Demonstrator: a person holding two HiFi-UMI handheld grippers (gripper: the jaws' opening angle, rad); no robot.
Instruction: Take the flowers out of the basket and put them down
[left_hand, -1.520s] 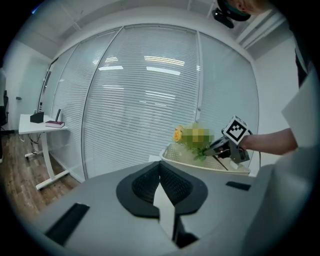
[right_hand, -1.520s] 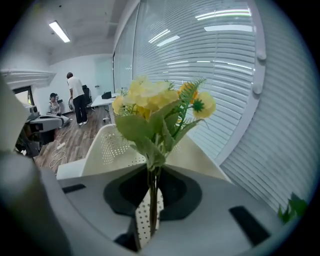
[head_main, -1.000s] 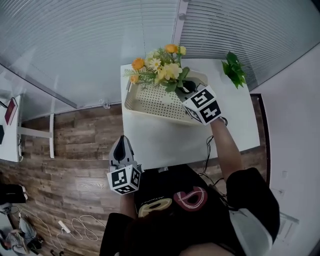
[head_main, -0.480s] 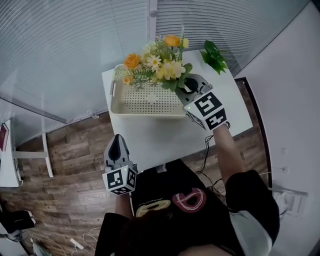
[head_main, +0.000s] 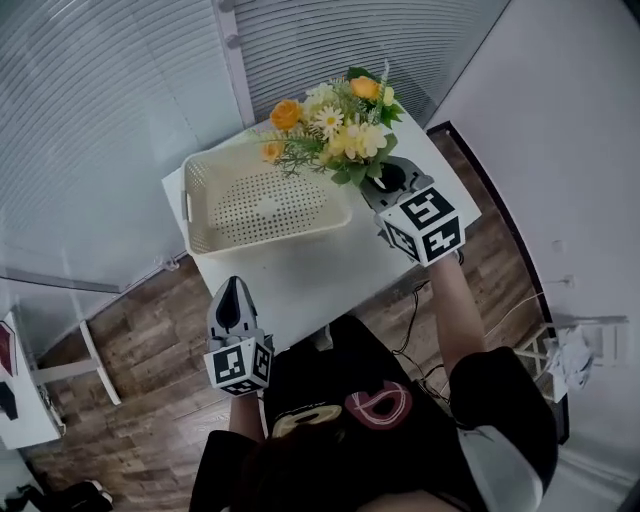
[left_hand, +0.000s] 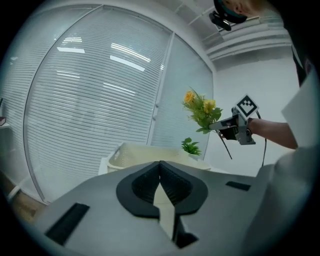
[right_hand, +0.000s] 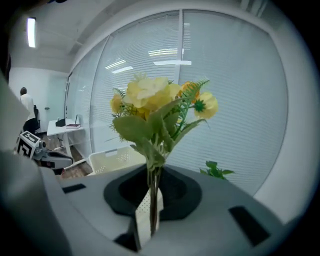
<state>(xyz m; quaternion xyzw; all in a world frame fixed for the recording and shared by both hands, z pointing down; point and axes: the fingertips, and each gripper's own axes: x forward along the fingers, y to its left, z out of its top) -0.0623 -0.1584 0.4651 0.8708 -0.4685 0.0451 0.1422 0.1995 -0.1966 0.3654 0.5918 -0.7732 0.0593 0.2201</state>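
Observation:
A bunch of yellow, orange and white flowers is held upright in the air, its stems pinched in my right gripper, which is shut on them. The bouquet hangs over the table's far right part, just right of the cream perforated basket, which shows nothing inside. In the right gripper view the stems run down between the closed jaws and the blooms fill the middle. My left gripper is shut on nothing, low at the table's near edge, left of my body. From the left gripper view the flowers are seen high at the right.
The white table carries the basket. A small green plant stands behind the basket at the table's far end, seen too in the right gripper view. Slatted blinds lie beyond, wood floor to the left, a wall at right.
The right gripper has carried the flowers from over the basket's far right corner off to its right. The head view has swung. The left gripper has stayed low near the table edge.

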